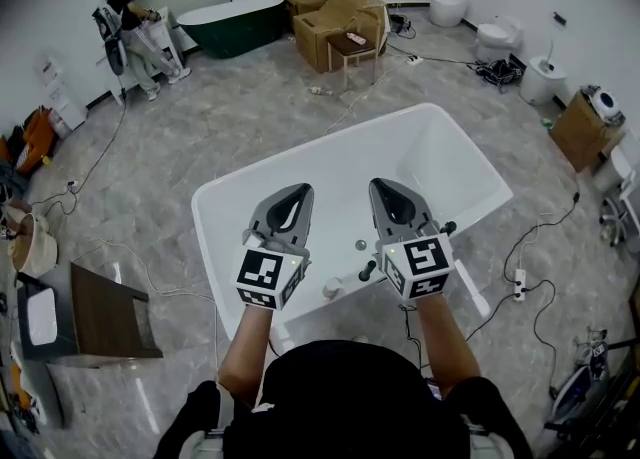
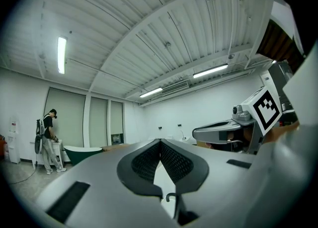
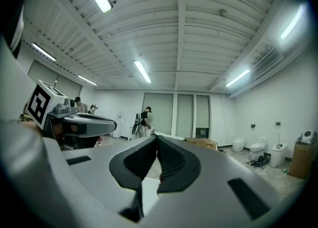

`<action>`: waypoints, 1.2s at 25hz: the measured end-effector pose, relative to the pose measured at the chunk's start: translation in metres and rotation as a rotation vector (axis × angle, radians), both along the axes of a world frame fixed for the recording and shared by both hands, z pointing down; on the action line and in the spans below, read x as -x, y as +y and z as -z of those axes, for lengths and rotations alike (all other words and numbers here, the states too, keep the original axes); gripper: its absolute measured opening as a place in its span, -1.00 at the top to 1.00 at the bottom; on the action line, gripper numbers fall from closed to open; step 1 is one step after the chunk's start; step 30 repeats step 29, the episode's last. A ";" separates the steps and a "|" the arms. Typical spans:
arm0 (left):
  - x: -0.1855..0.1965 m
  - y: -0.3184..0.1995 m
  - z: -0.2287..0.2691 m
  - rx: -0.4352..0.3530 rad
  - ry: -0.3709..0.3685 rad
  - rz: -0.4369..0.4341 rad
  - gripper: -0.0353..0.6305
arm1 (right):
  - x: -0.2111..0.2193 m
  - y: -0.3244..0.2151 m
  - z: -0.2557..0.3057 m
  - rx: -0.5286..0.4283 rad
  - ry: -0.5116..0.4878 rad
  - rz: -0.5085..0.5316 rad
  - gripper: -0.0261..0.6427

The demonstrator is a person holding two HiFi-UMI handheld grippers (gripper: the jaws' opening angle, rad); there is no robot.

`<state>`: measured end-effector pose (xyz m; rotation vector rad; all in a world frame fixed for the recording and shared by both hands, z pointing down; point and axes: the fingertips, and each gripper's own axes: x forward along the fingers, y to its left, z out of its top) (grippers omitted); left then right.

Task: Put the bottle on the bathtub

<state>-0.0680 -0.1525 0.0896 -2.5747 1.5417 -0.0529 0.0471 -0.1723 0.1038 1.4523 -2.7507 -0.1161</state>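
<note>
- Held over the white tub (image 1: 214, 209), the left gripper (image 1: 298, 193) and right gripper (image 1: 384, 187) each have their jaws closed tip to tip, with nothing between them.
- No sure bottle shows — a small white thing (image 1: 331, 288) on the near rim by the tap (image 1: 367, 272) may be it.
- If so, it already rests on the tub; if not, it needs finding and grasping.
- Both forearms (image 1: 243, 345) reach forward side by side, grippers roughly level.

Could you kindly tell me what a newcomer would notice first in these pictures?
A large white freestanding bathtub fills the middle of the grey marbled floor. Over its near end hover the grey left gripper and right gripper, both shut on nothing. A dark green bathtub stands far off, near a person.
</note>
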 end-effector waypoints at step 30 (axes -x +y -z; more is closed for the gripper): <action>0.010 0.006 -0.012 0.015 0.001 0.028 0.85 | 0.001 0.008 -0.011 0.012 -0.013 -0.035 0.85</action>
